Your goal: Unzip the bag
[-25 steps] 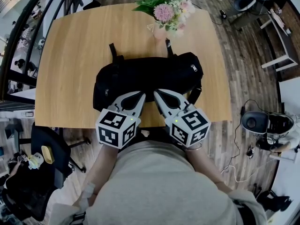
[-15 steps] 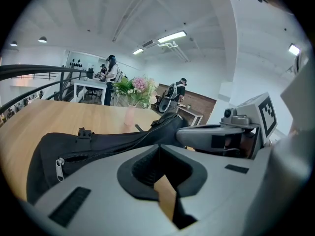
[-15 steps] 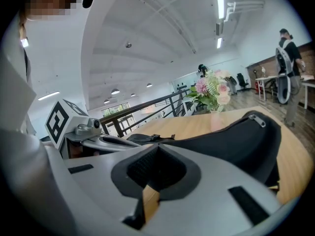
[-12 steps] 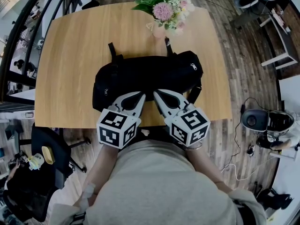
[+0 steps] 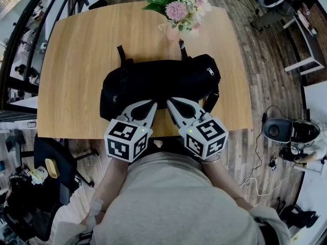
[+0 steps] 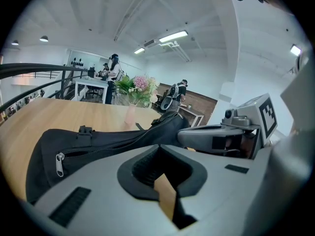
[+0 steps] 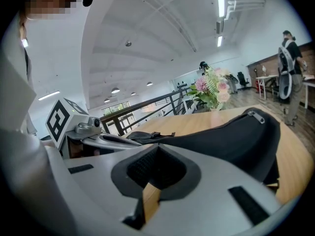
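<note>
Black soft fabric bag point(image 5: 158, 80) lies lengthwise across the middle of the light wooden table point(image 5: 71, 55), its long axis running left to right. A silver zip pull point(image 5: 211, 71) shows near the bag's right end, and a second silver pull point(image 6: 59, 163) hangs at its left end in the left gripper view. Two black straps reach from the bag toward the far edge of the table. A pale vase of pink and white flowers point(image 5: 180, 14) stands at the far edge, just beyond the bag.

The left gripper point(image 5: 153, 104) and the right gripper point(image 5: 170, 102) point at the near side of the bag, side by side, tips close to the fabric. In each gripper view the jaws stand together with nothing clamped between them point(image 6: 158, 146) point(image 7: 156, 146). A person's grey-clad torso fills the near foreground.
</note>
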